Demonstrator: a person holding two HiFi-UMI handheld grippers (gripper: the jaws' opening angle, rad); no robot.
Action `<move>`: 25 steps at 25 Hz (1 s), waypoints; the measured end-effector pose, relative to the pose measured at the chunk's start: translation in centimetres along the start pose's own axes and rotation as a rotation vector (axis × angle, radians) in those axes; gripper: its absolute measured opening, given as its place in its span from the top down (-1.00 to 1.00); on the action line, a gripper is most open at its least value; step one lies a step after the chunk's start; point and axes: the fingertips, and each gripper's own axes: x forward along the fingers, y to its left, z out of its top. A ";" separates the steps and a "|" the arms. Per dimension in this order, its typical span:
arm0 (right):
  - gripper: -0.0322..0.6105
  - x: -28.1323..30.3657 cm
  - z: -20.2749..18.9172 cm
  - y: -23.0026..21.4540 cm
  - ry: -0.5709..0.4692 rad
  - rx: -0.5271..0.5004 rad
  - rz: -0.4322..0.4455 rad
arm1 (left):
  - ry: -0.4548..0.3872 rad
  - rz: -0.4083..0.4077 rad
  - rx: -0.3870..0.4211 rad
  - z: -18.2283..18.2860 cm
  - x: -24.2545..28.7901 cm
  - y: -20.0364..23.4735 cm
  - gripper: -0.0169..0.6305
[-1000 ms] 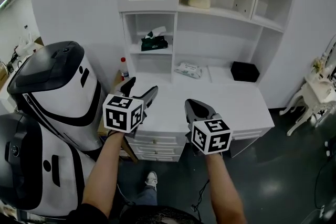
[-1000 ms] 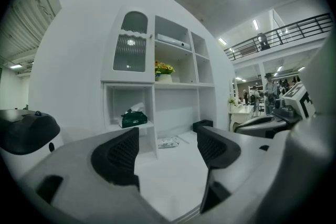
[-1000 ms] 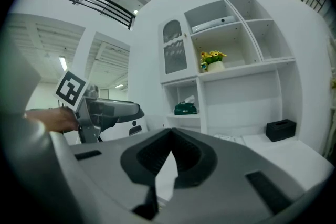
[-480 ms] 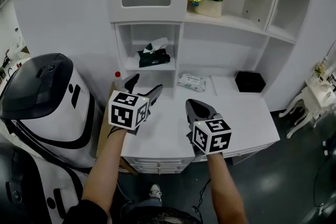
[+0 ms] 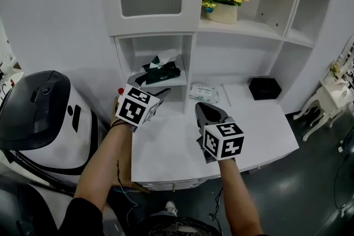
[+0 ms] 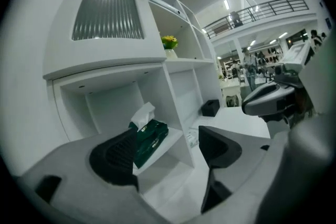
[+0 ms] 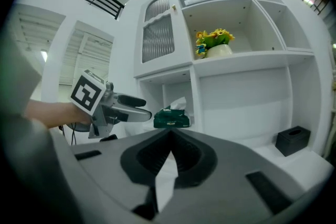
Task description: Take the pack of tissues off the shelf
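Note:
The tissue pack (image 5: 160,70) is dark green with a white tissue sticking out of its top. It lies on a small white shelf (image 5: 176,81) in the cubby under the glass cabinet door. My left gripper (image 5: 149,88) is open and empty, just in front of that cubby and slightly below the pack. In the left gripper view the tissue pack (image 6: 151,136) shows past the left gripper (image 6: 168,147), partly hidden by the left finger. My right gripper (image 5: 207,113) is shut over the desk, empty. The right gripper view shows the tissue pack (image 7: 171,118) with the left gripper (image 7: 144,108) just left of it.
A white desk (image 5: 182,146) lies below the shelves, with a white wipes pack (image 5: 203,92) and a black box (image 5: 264,87) at its back. Sunflowers in a white pot (image 5: 224,0) stand on the upper shelf. A large white and black machine (image 5: 44,113) stands to the left, a red-capped bottle (image 5: 120,91) beside it.
The view has come closer to the shelves. My left gripper has moved up and forward to the tissue cubby, its jaws slightly wider. The right gripper has barely moved.

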 end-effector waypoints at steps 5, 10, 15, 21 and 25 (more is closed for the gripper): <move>0.89 1.2 0.4 0.3 -0.009 0.008 -0.016 | 0.054 -0.057 0.124 -0.6 2.4 0.9 -0.21; 0.89 2.6 0.7 0.8 -0.018 0.010 -0.018 | 0.106 -0.089 0.238 -1.4 4.2 2.1 -0.21; 0.89 4.5 0.8 1.2 -0.031 0.030 -0.013 | 0.145 -0.114 0.343 -1.8 5.5 3.3 -0.17; 0.89 6.3 0.8 1.2 -0.025 0.023 -0.008 | 0.177 -0.160 0.434 -1.9 7.3 3.7 -0.12; 0.89 7.0 0.8 0.6 -0.023 0.025 -0.016 | 0.212 -0.193 0.454 -2.3 8.7 4.0 -0.09</move>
